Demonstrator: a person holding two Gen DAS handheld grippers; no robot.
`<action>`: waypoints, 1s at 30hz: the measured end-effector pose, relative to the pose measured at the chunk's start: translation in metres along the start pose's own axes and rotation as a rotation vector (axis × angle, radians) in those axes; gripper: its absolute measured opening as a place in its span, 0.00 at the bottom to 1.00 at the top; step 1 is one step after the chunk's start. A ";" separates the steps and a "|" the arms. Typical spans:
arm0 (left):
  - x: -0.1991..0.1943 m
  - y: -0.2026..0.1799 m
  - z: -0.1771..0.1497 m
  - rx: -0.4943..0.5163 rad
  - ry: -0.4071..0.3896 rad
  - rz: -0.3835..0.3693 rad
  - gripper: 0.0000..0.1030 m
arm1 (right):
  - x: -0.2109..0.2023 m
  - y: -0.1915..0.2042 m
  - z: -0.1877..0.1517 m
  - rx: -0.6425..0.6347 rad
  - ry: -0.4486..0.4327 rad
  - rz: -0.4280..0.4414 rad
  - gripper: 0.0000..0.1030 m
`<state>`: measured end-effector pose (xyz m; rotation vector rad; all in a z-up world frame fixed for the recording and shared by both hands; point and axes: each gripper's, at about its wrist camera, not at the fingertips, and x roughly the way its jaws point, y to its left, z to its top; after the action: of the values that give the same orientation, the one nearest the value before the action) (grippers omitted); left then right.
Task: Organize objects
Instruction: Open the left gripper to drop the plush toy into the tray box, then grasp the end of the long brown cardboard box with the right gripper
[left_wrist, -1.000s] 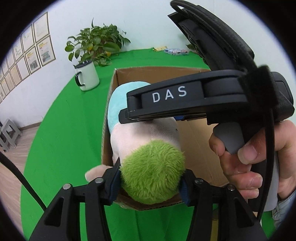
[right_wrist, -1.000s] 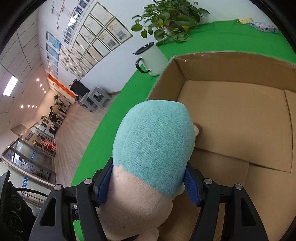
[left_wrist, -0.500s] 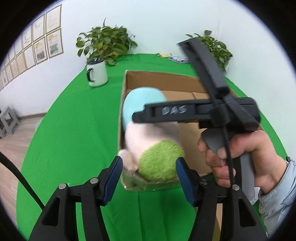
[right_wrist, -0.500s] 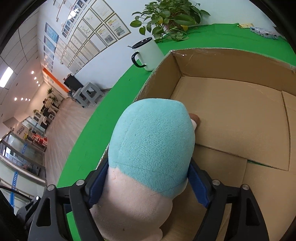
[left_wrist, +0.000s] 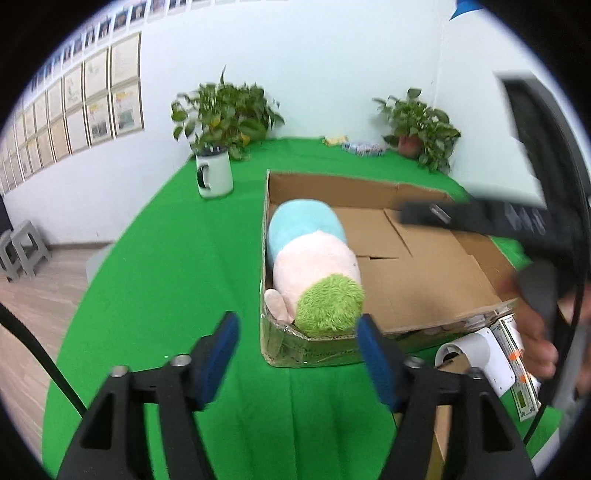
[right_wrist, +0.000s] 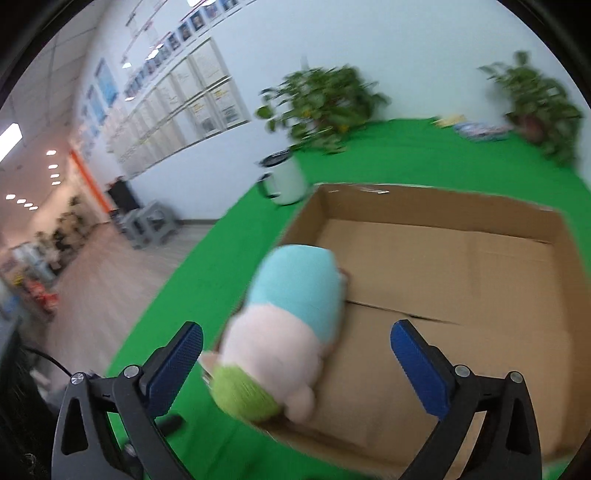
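A plush toy (left_wrist: 314, 258), turquoise at one end, pale pink in the middle and fuzzy green at the other, lies along the left wall inside an open cardboard box (left_wrist: 369, 192). My left gripper (left_wrist: 295, 354) hovers short of the box's near wall, its jaws opening with nothing between them. In the right wrist view the same plush toy (right_wrist: 288, 332) lies below and ahead of my right gripper (right_wrist: 295, 365), whose blue pads stand wide apart and are still opening, clear of the toy. The box (right_wrist: 443, 206) fills the right side of that view.
A white mug (left_wrist: 214, 175) stands on the green tablecloth (left_wrist: 166, 277) left of the box, with potted plants (left_wrist: 225, 110) behind. A white device (left_wrist: 476, 354) and a flat packet lie by the box's near right corner. A hand holds the other gripper at right.
Both grippers let go of the plush toy and pulled back and up. The toy now rests in the box by its left wall. Both sets of jaws widened.
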<state>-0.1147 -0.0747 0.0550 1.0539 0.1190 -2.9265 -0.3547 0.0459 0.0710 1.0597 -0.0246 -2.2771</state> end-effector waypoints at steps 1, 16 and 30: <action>-0.008 -0.002 -0.003 0.006 -0.030 0.011 0.78 | -0.017 -0.002 -0.013 0.010 -0.016 -0.069 0.99; -0.050 -0.062 -0.051 0.011 -0.011 -0.195 0.79 | -0.156 0.011 -0.193 0.040 -0.123 -0.446 0.99; -0.082 -0.066 -0.059 -0.034 -0.165 -0.147 0.79 | -0.208 0.023 -0.227 -0.006 -0.199 -0.431 0.99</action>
<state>-0.0178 -0.0039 0.0657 0.8287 0.2503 -3.1147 -0.0836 0.1928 0.0657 0.8959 0.1426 -2.7607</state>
